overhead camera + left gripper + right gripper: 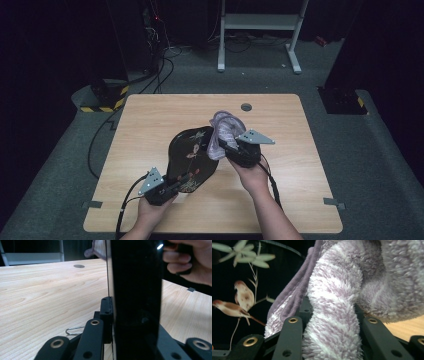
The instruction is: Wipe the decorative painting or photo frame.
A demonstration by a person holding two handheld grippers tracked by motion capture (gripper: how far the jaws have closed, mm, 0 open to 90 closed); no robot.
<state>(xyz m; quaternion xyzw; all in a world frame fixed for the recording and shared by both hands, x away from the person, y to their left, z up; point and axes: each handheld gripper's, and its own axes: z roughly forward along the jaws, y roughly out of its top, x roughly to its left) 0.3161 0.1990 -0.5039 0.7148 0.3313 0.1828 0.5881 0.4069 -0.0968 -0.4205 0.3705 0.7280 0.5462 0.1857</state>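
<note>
We see the left gripper [172,188] clamped on the near rim of a black lacquered tray [192,152], which stands tilted up off the wooden table [150,130]; in the left gripper view the tray's [135,290] edge sits pinched between the jaws; the right gripper [223,146] has its jaws closed on a fluffy lilac cloth [223,127], pressed against the tray's painted face beside the birds [235,302].

In the left gripper view the tray [135,290] runs off the top and bottom edges, hiding the table [50,297] behind it at centre; the other hand [192,262] is cut off at the upper right; in the right gripper view the cloth [352,290] leaves the top and right edges, covering the tray's right part; the painted birds [237,301] at left are blurred.
</note>
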